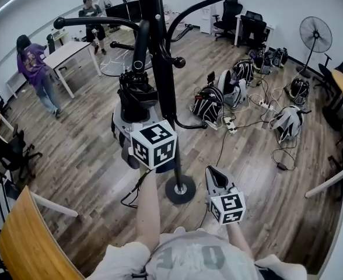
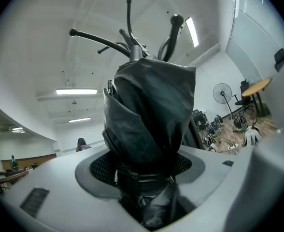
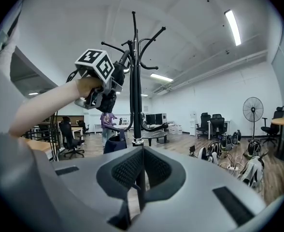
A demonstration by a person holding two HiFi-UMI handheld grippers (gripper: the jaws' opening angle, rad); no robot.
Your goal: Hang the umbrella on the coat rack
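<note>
Both left tool point(image 2: 144, 190) jaws clamp the folded black umbrella point(image 2: 149, 115).

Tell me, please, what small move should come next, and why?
Probably raise the left tool slightly toward the coat rack, bringing the umbrella up to a hook arm. That tool is shut on the folded umbrella, held close beside the rack but not yet hanging from any arm. The right tool is shut, empty and low.
</note>
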